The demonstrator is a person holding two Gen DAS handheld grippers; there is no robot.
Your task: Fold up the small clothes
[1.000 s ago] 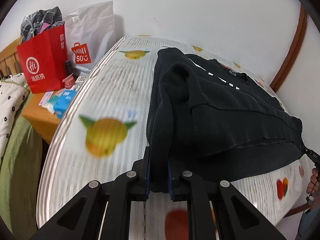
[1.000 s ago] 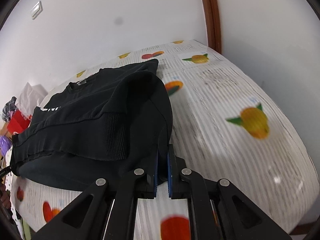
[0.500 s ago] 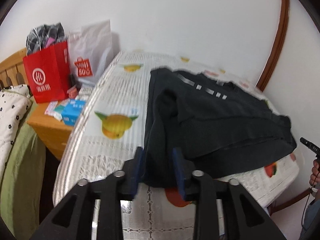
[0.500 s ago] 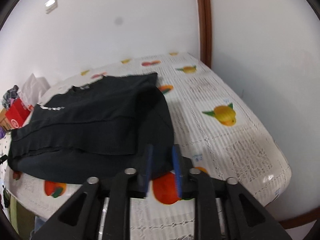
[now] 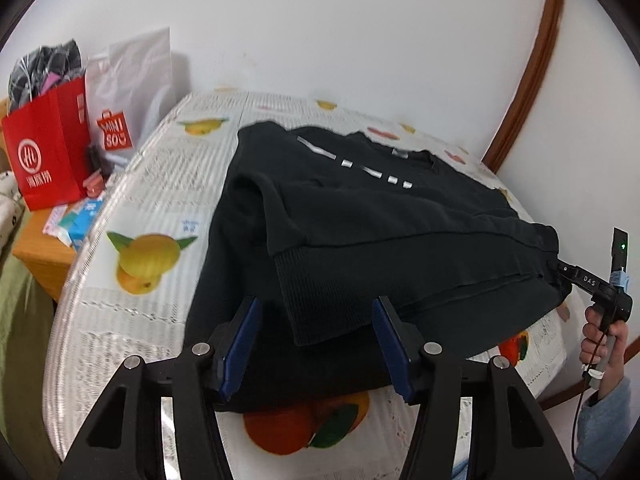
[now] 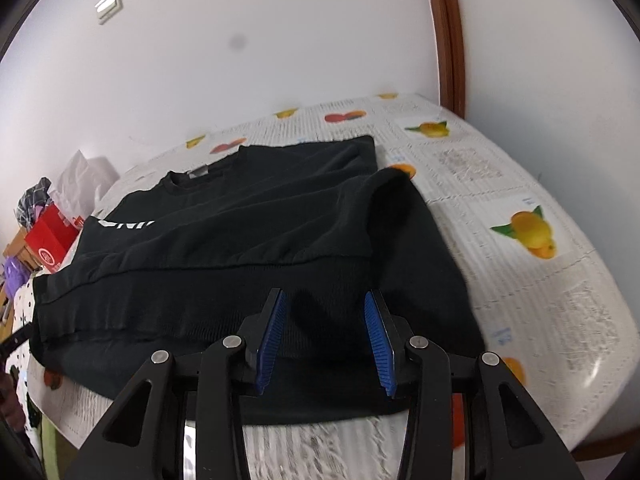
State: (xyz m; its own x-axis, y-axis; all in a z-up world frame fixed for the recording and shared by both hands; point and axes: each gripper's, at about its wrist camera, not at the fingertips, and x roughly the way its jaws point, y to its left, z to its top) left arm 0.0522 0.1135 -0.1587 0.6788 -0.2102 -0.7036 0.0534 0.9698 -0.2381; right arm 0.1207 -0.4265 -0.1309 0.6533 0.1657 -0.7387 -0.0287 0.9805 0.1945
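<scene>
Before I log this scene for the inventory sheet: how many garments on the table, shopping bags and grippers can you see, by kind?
Garments: 1, the black sweatshirt on the table
Shopping bags: 2, red bag and white bag
Grippers: 2, left gripper and right gripper, both open
Total: 5

Right claw gapes empty over folded black sweatshirt on fruit-print tablecloth.

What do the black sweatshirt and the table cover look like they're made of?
Black sweatshirt: matte knit, probably cotton fleece, judging by its ribbed hem band and soft folds. Table cover: glossy, likely plastic or vinyl, with a ridged texture, printed fruit and light glare.
</scene>
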